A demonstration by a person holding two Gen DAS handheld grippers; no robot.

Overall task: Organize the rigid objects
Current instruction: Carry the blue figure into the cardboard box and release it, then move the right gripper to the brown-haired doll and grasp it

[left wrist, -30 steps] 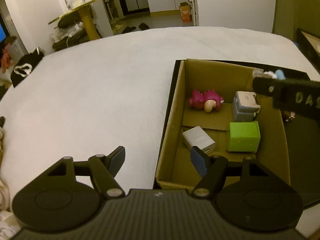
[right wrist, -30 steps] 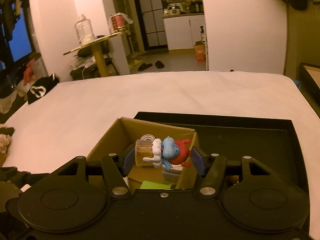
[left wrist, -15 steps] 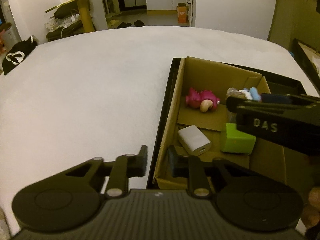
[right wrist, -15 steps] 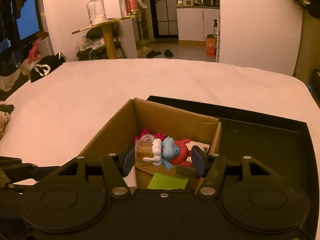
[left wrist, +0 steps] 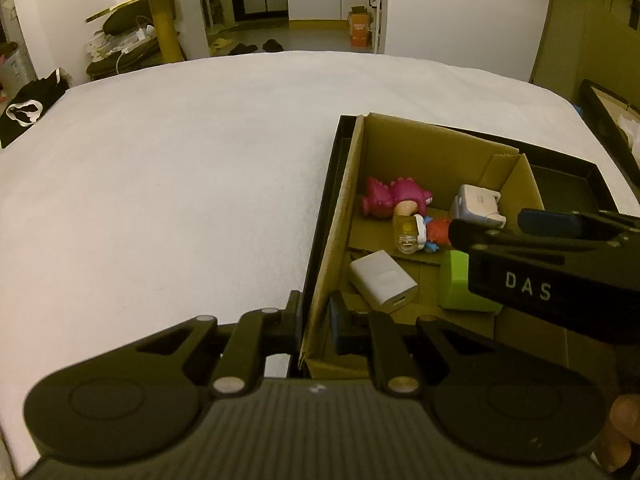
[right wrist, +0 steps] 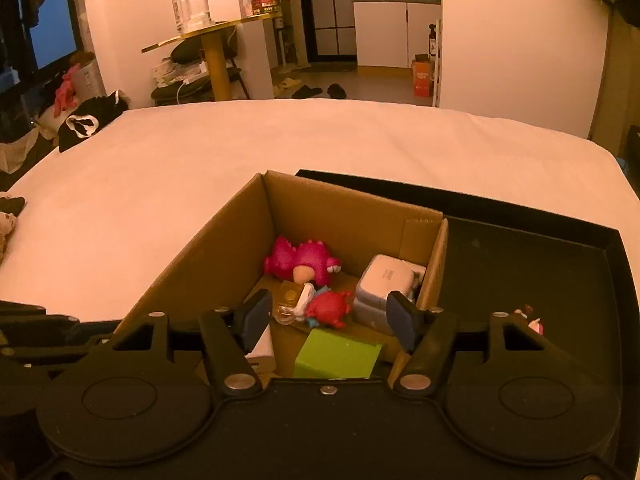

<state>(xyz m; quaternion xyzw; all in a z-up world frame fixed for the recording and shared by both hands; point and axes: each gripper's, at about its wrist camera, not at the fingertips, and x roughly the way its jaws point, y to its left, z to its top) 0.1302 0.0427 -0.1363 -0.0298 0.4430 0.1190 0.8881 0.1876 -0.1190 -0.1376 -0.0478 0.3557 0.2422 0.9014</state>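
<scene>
— What are your fingers doing on each side?

— I'm pinching the left gripper point(left wrist: 314, 322) on the near corner of the cardboard box point(left wrist: 432, 148): one black finger is sitting outside the wall, the blue-padded finger point(left wrist: 338, 322) inside, with the thin corrugated wall between them. I'm holding the right gripper point(right wrist: 326, 318) spread wide over the box, its blue pads well apart and gripping nothing.

— Where is the figurine sitting?

— I'm seeing the small glossy figurine point(right wrist: 316, 306), red and blue with a clear amber jar shape at its side, lying on the box floor below my parted right fingers. It's touching the pink dinosaur toy point(right wrist: 304, 260) behind it, a smooth rounded plastic shape lying on its side.

— What else is in there?

— I'm looking at a grey boxy device point(right wrist: 384, 284) with rounded corners against the right wall, a matte green cube point(right wrist: 336, 354) nearest me, and a white rectangular charger block point(left wrist: 382, 280) with a port in one end, lying flat near the left wall. The box is standing in the left part of a shallow black tray point(right wrist: 540, 264) with a raised rim, and the tray is resting on a white textured bed cover point(left wrist: 180, 168).

— Anything in the tray itself?

— I'm making out a tiny pinkish item point(right wrist: 530, 320) at its right side, too small to identify.
</scene>
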